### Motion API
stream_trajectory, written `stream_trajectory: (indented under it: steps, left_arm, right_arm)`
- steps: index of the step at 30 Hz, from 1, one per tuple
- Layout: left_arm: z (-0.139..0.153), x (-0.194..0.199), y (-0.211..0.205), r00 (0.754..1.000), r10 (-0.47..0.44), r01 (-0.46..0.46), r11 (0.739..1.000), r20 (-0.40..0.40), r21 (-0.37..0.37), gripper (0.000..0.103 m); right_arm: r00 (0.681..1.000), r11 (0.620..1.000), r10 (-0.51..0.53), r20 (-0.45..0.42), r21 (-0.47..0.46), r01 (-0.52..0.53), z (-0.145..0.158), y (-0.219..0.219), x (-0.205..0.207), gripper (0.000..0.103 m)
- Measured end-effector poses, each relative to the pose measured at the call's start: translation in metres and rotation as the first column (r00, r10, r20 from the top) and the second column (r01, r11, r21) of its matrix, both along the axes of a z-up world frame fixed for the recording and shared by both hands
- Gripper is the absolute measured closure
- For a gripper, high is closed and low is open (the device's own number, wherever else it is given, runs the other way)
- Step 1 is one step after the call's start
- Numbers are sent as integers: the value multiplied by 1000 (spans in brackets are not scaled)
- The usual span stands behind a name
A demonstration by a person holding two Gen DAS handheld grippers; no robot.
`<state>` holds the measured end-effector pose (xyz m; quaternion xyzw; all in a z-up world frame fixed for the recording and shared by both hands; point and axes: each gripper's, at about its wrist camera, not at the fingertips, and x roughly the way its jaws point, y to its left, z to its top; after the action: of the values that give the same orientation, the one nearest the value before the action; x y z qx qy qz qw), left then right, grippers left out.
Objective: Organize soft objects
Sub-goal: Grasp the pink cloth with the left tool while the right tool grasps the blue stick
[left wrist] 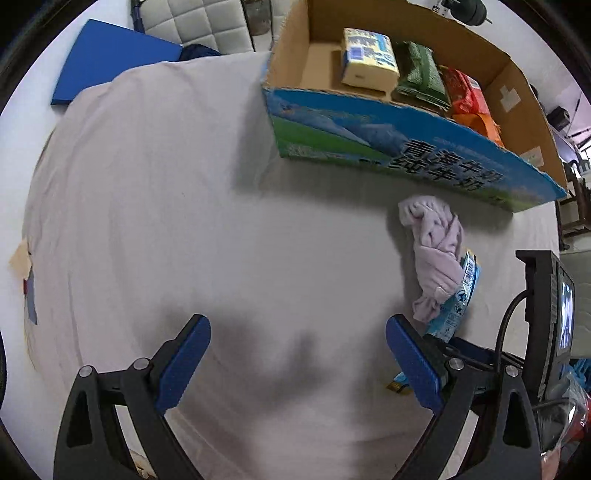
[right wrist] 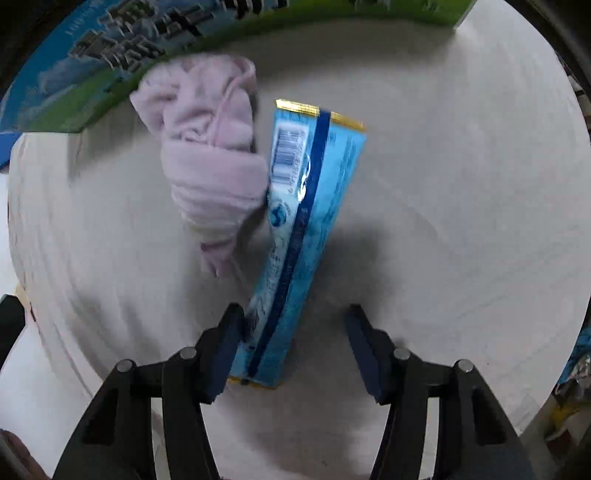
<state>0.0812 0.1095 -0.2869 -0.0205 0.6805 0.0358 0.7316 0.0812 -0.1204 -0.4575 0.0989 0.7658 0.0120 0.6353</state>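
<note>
A crumpled pink cloth (left wrist: 437,254) (right wrist: 210,166) lies on the white-covered table just in front of the printed cardboard box (left wrist: 406,144). A long light-blue packet (right wrist: 306,206) (left wrist: 458,306) lies beside the cloth, touching it. My right gripper (right wrist: 293,314) points down over the packet's near end. Its left finger (right wrist: 225,343) touches the packet's edge, while the right finger stands apart from it, so the jaws are open around it. My left gripper (left wrist: 298,325) is wide open over bare tablecloth to the left of the cloth, with nothing between its fingers.
The box holds a yellow tissue pack (left wrist: 369,59), a green pack (left wrist: 421,74) and a red-orange pack (left wrist: 469,96). A blue board (left wrist: 110,62) and a padded chair (left wrist: 199,22) lie beyond the table's far left. The right tool's black housing with a small screen (left wrist: 554,314) stands at right.
</note>
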Motion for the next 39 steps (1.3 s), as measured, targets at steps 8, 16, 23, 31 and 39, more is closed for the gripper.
stream_trajectory:
  steps: [8,16,23,31,39]
  left_arm:
    - [-13,27,-50,996,-79,73,988,-33,-139,6]
    - [-67,64,-114,974,-179,152,970,-136,-187,6]
    - [-96,72,-140,959,-240,226,968,-147,-107,27]
    - [-90,36,-116,959,-226,209,972,-174,-108,57]
    - [-98,40,-120,961,-205,194,978,-183,-76,54]
  right_arm:
    - [999,994,33,25,-109,-30,17,-46,-4,80]
    - [998,998,-46,39,-44,48,15,-92,5,66]
    - [997,996,-73,27,-40,74,-2,-92,0,54]
    - [997,989,69,-23,-131,-71,-7,-63,-8,54]
    - [996,986,79,-52,-144,-85,-24,-47,-8,54]
